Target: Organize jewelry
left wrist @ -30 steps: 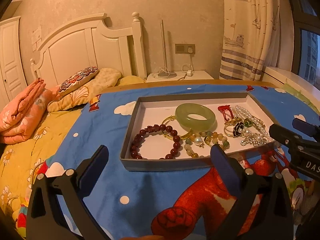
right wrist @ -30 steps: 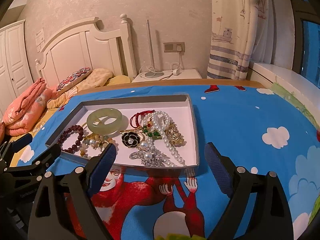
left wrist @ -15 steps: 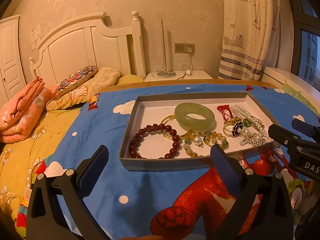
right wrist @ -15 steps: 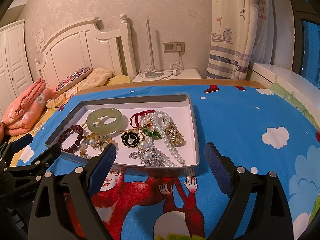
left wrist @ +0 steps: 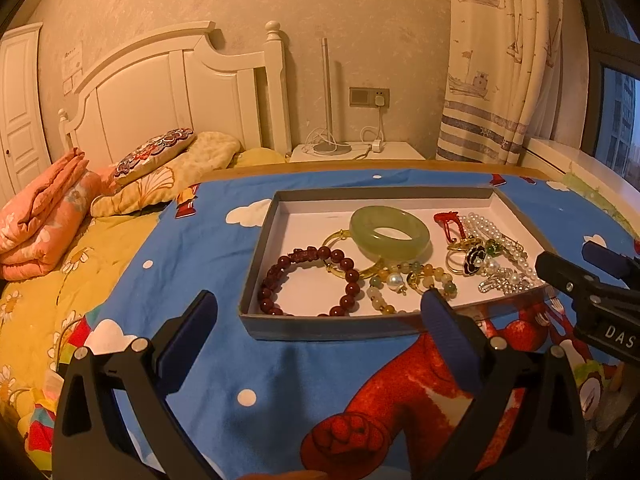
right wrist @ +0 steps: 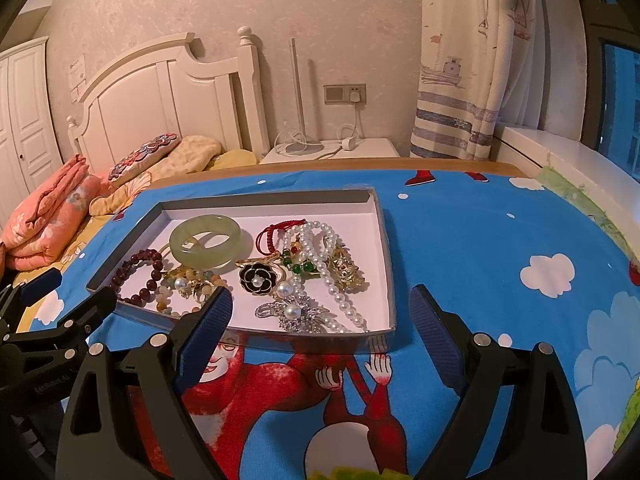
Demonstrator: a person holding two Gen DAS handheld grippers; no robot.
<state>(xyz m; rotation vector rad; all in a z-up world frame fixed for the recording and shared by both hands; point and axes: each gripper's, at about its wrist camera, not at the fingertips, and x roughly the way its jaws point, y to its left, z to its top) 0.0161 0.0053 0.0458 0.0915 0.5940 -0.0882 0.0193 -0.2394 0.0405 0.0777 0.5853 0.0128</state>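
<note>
**Both grippers hang back from a full tray**

Over the last second almost nothing shifts: the left view drifts slightly, the jewelry keeps its places. All of it lies in the grey tray (right wrist: 384,256) on the blue cartoon cloth (right wrist: 480,240): jade bangle (right wrist: 205,241) leaning on a gold bangle (left wrist: 340,254), dark red bead bracelet (left wrist: 312,284) at the left, pearl strand (right wrist: 320,264), black flower brooch (right wrist: 258,278) and silver brooch (right wrist: 294,312) heaped at the right. The left gripper (left wrist: 320,340) and right gripper (right wrist: 320,332) both stand wide open, holding nothing, short of the tray's near wall. With no piece lifted or moved, the sorting stands where it did; the heap fits an unsorted tray or pieces just gathered in
</note>
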